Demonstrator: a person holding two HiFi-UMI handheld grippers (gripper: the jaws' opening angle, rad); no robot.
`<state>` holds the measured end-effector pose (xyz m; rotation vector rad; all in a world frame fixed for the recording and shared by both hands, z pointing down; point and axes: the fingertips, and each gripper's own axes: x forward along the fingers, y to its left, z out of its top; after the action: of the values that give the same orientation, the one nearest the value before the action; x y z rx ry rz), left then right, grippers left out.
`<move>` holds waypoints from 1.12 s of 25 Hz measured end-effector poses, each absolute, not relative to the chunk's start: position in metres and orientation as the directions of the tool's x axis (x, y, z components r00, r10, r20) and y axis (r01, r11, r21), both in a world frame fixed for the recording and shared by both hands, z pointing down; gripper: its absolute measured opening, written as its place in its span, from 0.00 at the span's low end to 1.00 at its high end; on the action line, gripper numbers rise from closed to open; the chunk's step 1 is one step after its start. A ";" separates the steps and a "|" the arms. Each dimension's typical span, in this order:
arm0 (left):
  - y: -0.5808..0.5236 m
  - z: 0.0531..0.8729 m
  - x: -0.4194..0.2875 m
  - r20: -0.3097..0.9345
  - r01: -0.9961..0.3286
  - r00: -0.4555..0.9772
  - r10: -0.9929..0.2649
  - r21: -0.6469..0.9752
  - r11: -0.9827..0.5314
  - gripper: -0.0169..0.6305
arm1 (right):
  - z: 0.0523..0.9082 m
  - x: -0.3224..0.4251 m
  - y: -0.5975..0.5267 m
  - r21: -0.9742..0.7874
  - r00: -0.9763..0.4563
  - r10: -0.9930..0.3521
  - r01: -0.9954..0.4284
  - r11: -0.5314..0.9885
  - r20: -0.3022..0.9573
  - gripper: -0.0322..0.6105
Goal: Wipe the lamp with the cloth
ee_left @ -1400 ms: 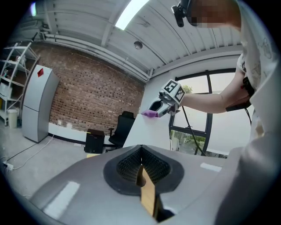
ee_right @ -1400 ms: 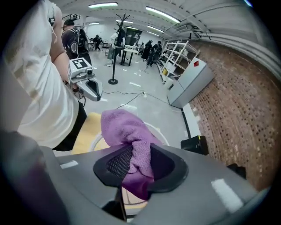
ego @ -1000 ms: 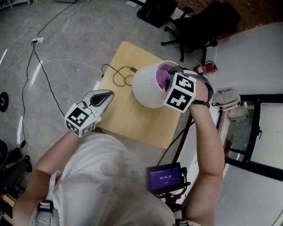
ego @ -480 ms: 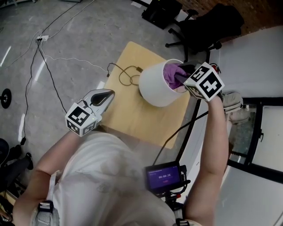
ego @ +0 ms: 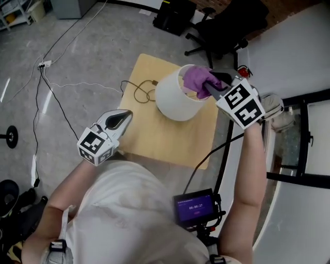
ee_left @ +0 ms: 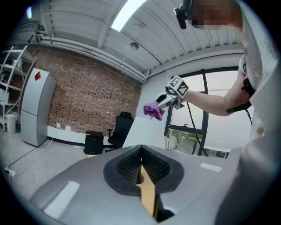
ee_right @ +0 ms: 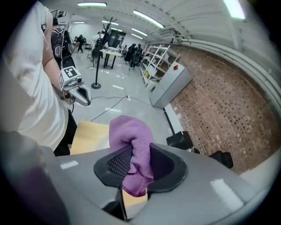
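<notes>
A white lamp shade (ego: 175, 100) stands on a small light-wood table (ego: 154, 136), its open top tilted towards me. My right gripper (ego: 210, 87) is shut on a purple cloth (ego: 197, 80), which bunches out past the jaws (ee_right: 131, 136). It hangs above the shade's right rim, pointing steeply down. My left gripper (ego: 121, 118) hovers over the table's left edge with its jaws together and nothing in them. The left gripper view looks across at the cloth (ee_left: 153, 110) in the right gripper (ee_left: 168, 100); the lamp is not visible there.
A black cable (ego: 139, 91) coils on the table behind the lamp. An office chair (ego: 224, 26) and a black case (ego: 175, 15) stand beyond the table. Thin cords run over the floor to a power strip (ego: 43, 64). A small screen (ego: 195, 209) sits at my chest.
My right gripper has lifted the cloth from inside the shade up to above its rim and rolled its wrist. The left gripper has hardly shifted.
</notes>
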<state>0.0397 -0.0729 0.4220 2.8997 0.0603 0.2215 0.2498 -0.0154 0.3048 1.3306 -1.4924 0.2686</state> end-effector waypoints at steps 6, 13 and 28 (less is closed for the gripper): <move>-0.060 0.403 0.038 0.135 0.066 0.987 0.092 0.184 -0.981 0.03 | 0.264 0.243 0.022 0.433 0.159 -0.790 -0.890 0.145 0.592 0.24; -0.035 0.389 0.032 0.130 0.140 0.978 0.160 0.151 -0.979 0.03 | 0.258 0.214 0.099 0.243 0.195 -0.908 -0.964 -0.108 0.371 0.24; 0.016 0.398 0.010 0.165 0.183 0.964 0.208 0.153 -0.971 0.03 | 0.382 0.118 0.209 -0.188 0.195 -0.956 -0.953 -0.237 0.218 0.24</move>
<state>0.0097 0.0156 0.3976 2.9775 0.2982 0.2716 0.1185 0.2085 0.3821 2.4364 -1.9474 0.4582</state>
